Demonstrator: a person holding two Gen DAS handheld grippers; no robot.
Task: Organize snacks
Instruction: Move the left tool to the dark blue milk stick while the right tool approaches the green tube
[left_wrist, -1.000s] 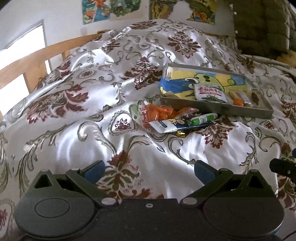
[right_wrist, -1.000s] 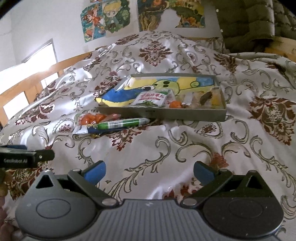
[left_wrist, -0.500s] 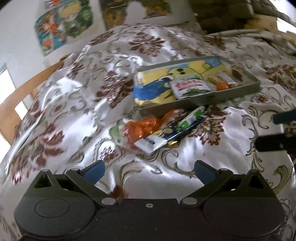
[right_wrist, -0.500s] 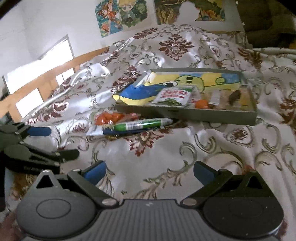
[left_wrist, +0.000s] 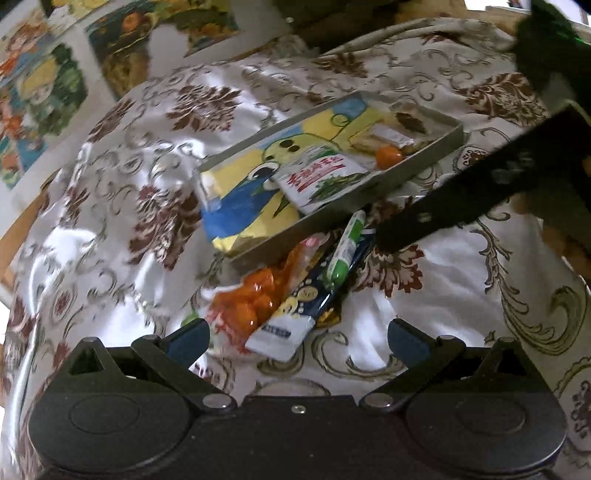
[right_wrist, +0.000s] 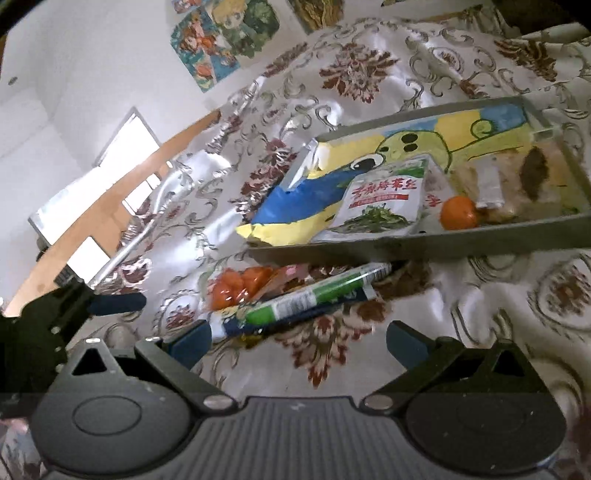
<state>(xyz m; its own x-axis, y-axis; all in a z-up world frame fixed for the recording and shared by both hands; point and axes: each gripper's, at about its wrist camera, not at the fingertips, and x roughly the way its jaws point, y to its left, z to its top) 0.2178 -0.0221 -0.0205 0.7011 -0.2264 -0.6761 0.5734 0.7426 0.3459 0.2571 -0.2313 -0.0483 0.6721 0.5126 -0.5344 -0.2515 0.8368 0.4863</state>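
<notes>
- Left tool (left_wrist: 297, 338): jaws wide, nothing between them, low over the bed (left_wrist: 110, 229), just short of the loose snack pile.
- Right tool (right_wrist: 297, 338): jaws wide too, empty, same pile right ahead of its fingers.
- Right tool also shows in the left view as a dark bar coming in from the right, tip near the green stick (left_wrist: 341, 251); motion-blurred.
- Left tool shows in the right view at far left edge, one blue pad (right_wrist: 118, 302) pointing toward the pile.
- Tray (right_wrist: 424, 249): grey, shallow, on the bedspread, behind the pile, front wall touching or just above the pile's far end.
- In tray: yellow-blue bag (right_wrist: 306, 206) with cartoon bird, its left end sticking over the tray edge; white pouch (right_wrist: 384, 199) with red text and greens lying on top of it; orange ball (right_wrist: 459, 212) just right of the pouch; small white packet (right_wrist: 489, 184) and a brown piece (right_wrist: 533, 171) at the right end, rest blurry.
- Loose on bed, outside tray: orange bag (left_wrist: 255, 295), dark blue packet (left_wrist: 295, 314) beside it, green stick lying on top of the blue packet, one end under the tray's front wall.
- Posters (right_wrist: 225, 40) on the wall behind the bed; wooden frame (right_wrist: 110, 206) at left.
</notes>
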